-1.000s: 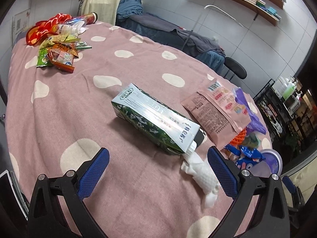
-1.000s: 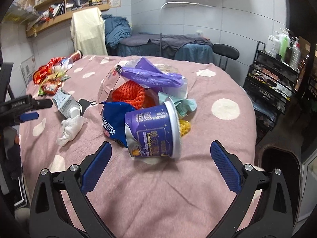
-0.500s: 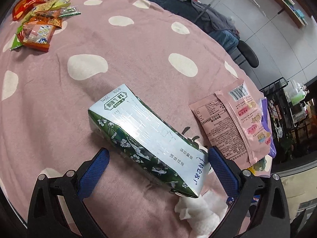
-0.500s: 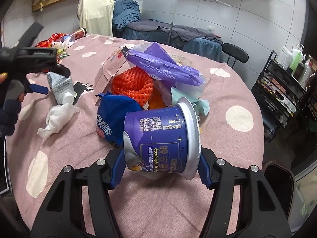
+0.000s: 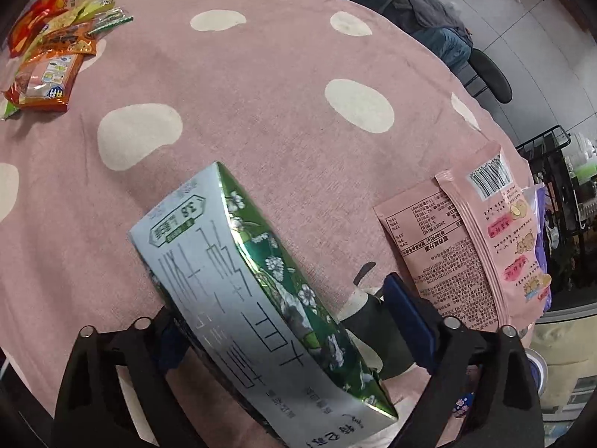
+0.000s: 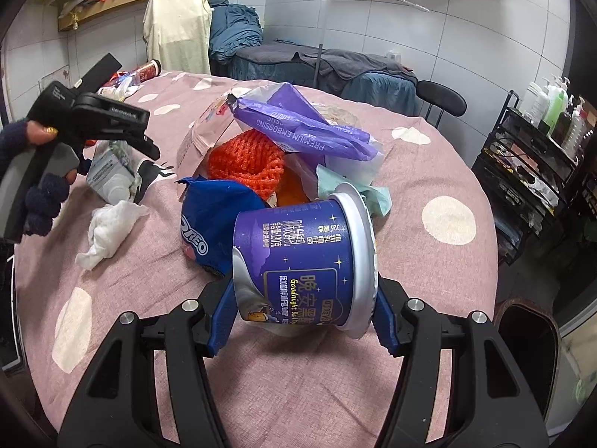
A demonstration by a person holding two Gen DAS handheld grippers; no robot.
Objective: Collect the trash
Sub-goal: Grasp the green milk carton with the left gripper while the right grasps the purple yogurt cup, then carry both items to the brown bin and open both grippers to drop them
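Spotted fleecy tablecloth (image 5: 261,74); left jaws pinch boxy milk carton (image 5: 253,298), right jaws pinch round yoghurt tub (image 6: 302,261)

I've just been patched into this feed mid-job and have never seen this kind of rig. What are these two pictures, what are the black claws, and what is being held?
There is no robot arm: a person holds a hand-held gripper in each hand, each carrying a wide-angle camera that looks along its two fingers.

Left wrist view: the left gripper is closed on a green and white carton, tilted above the pink spotted tablecloth. A pink snack bag lies to its right, and more snack packets lie far off.

Right wrist view: the right gripper clamps a purple cup. Behind it lie a blue Oreo wrapper, an orange net, a purple wrapper and a crumpled white tissue.
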